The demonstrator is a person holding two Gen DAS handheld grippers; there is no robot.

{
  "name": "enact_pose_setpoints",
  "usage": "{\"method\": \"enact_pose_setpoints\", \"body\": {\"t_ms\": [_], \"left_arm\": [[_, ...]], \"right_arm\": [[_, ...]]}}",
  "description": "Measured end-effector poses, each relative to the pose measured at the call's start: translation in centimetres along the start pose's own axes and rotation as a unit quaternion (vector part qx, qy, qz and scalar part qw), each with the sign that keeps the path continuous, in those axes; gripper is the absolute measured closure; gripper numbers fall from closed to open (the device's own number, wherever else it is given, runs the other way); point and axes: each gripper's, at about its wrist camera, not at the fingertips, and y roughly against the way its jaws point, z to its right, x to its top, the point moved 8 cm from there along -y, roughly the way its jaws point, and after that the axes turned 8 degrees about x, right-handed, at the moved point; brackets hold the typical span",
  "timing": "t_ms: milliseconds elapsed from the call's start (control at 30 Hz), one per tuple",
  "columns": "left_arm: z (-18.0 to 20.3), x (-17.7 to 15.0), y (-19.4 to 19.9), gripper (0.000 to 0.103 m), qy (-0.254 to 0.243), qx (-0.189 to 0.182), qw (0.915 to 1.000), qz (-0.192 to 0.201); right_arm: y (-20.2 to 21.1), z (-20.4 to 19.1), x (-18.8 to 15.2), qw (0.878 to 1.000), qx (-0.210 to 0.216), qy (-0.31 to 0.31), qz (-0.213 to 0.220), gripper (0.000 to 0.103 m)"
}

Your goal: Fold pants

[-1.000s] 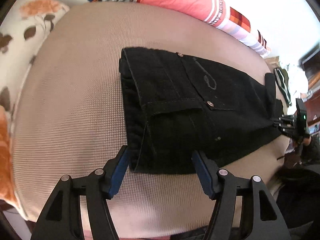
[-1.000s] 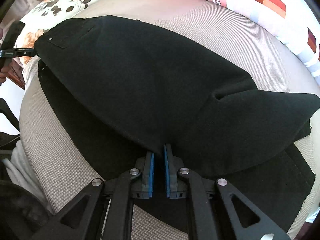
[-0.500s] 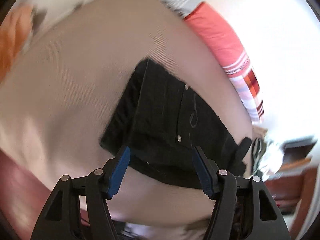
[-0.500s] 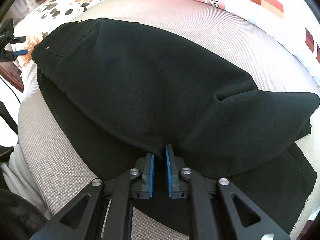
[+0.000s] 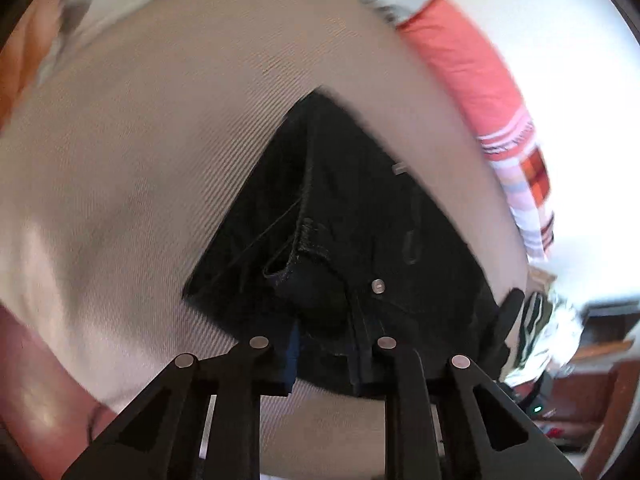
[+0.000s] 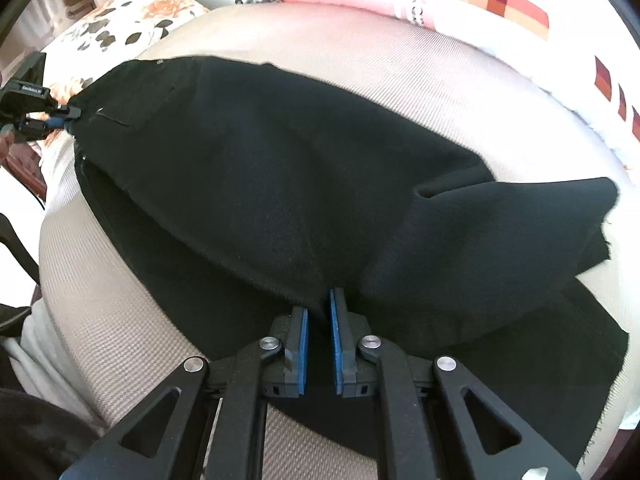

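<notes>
Since 1.0 s ago: left gripper (image 5: 324, 354) has gone from spread at the waistband corner to nipped on it; left view is now motion-blurred. Right gripper (image 6: 318, 320) unchanged, same pinch, same spot.

Black pants (image 6: 280, 184) lie across a beige textured cushion (image 6: 120, 320), upper layer lifted over a lower layer that stays flat on the cushion. In the right wrist view the waist end sits at 10 o'clock, the leg ends at 3 to 4 o'clock. Left wrist view shows the waistband corner (image 5: 320, 272) bunched between the fingers, one rivet (image 5: 378, 287) just past it at 1 o'clock.

Left gripper: pinching the waist edge; also visible in the right wrist view at 9 o'clock (image 6: 66, 114), touching the fabric.
Right gripper: blue pads (image 6: 303, 344) nearly together, pinching the folded edge of the upper layer at mid-length.

Surroundings: floral pillow (image 6: 120, 28) at 11 o'clock, white pink-patterned bedding (image 6: 460, 12) at 1 o'clock, both beside the cushion.
</notes>
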Motion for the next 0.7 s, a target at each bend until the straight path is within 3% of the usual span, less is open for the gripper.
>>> {"method": "enact_pose_setpoints", "body": {"t_ms": [100, 333, 500, 700], "left_arm": [[1.2, 1.0, 1.1, 0.084, -0.068, 0.010, 0.9974, 0.020], [-2.7, -0.2, -2.8, 0.084, -0.081, 0.049, 0.9943, -0.049], [-1.9, -0.8, -2.7, 0.084, -0.109, 0.064, 0.9912, -0.042], [-1.4, -1.4, -3.7, 0.080, -0.153, 0.109, 0.9817, -0.031]], "right_arm": [[1.7, -0.9, -0.3, 1.000, -0.001, 0.005, 0.003, 0.094], [0.7, -3.1, -3.0, 0.999, 0.016, 0.016, -0.036, 0.094], [-0.3, -2.9, -4.2, 0.998, 0.020, 0.010, -0.054, 0.094], [-0.4, -3.0, -5.0, 0.997, 0.036, 0.007, -0.064, 0.094]]}}
